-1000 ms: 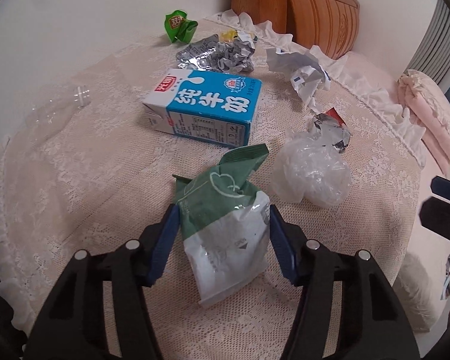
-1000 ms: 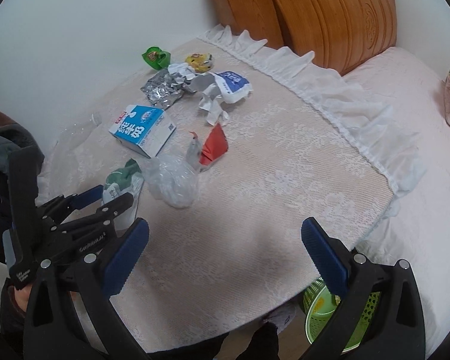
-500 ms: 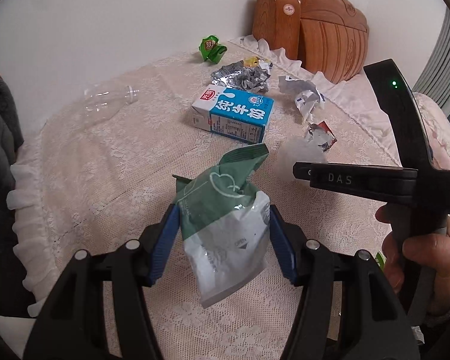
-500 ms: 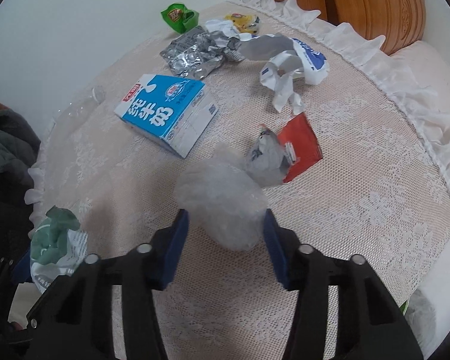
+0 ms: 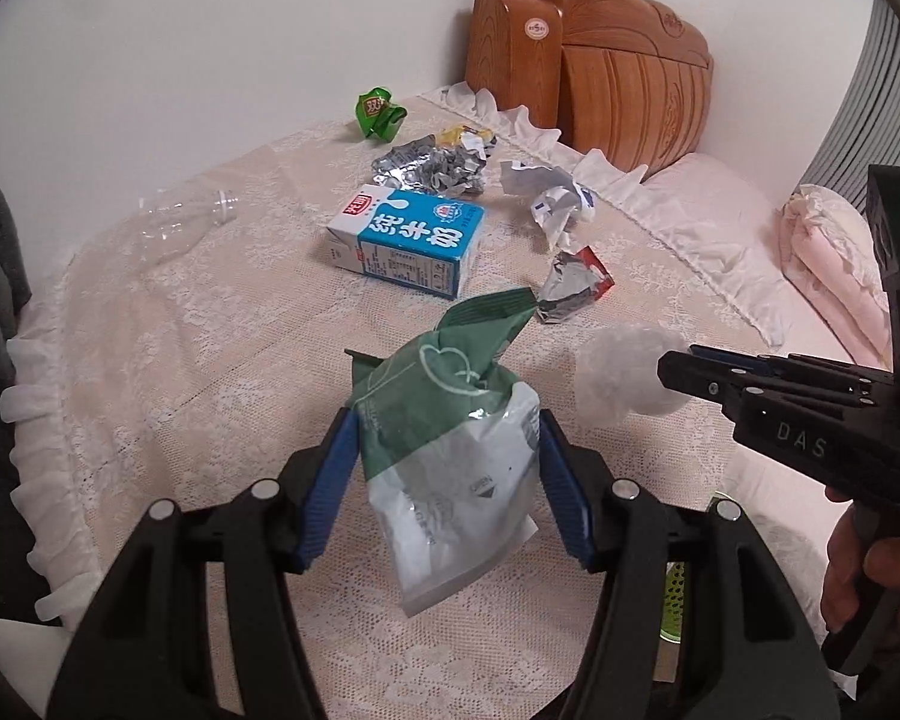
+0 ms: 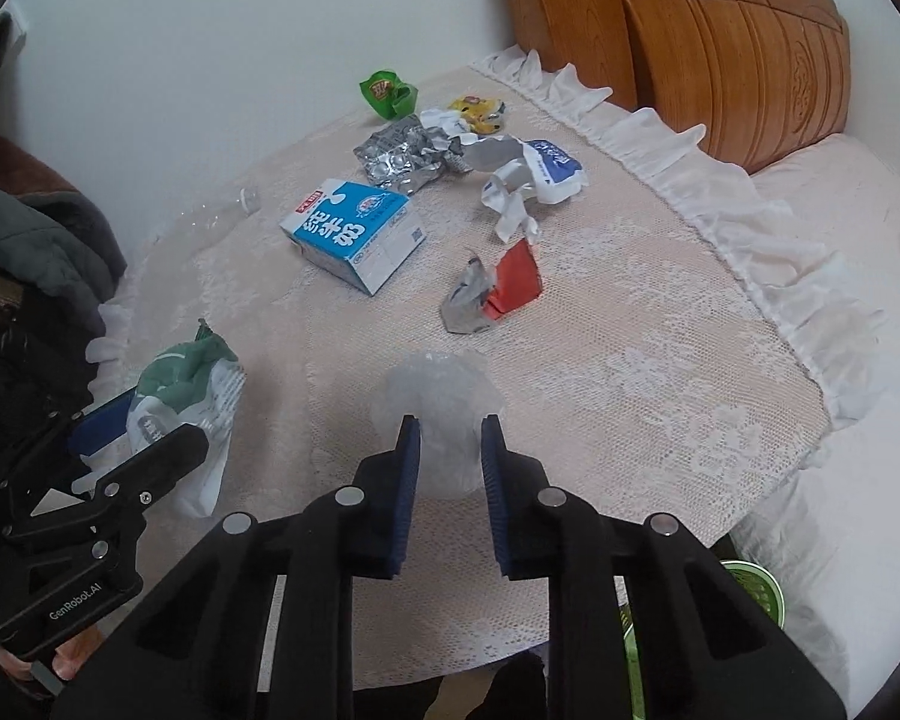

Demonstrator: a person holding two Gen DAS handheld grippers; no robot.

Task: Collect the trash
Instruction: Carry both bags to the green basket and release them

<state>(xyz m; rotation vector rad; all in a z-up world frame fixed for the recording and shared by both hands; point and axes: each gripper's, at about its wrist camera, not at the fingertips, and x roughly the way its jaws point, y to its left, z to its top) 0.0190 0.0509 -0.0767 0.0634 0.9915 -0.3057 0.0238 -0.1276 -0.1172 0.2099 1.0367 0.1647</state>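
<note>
My left gripper (image 5: 444,438) is shut on a green and white snack bag (image 5: 450,420) and holds it above the table's near edge; the bag also shows in the right wrist view (image 6: 180,378). My right gripper (image 6: 449,435) is shut on a crumpled clear plastic ball (image 6: 438,408) and holds it above the lace tablecloth (image 6: 630,360); the ball also shows in the left wrist view (image 5: 618,378). On the table lie a blue milk carton (image 6: 354,231), a red and silver wrapper (image 6: 492,294), silver foil (image 6: 402,159), crumpled white paper (image 6: 528,180), a green wrapper (image 6: 387,93) and a clear bottle (image 5: 180,225).
A green basket (image 6: 756,594) stands on the floor below the table's near right edge. A wooden headboard (image 6: 720,30) and a bed with pink bedding (image 5: 834,252) lie behind and right. Dark clothing (image 6: 36,228) hangs at the left.
My right gripper has closed on the plastic ball and lifted it back from the table. My left gripper still holds the snack bag and has drawn back a little.
</note>
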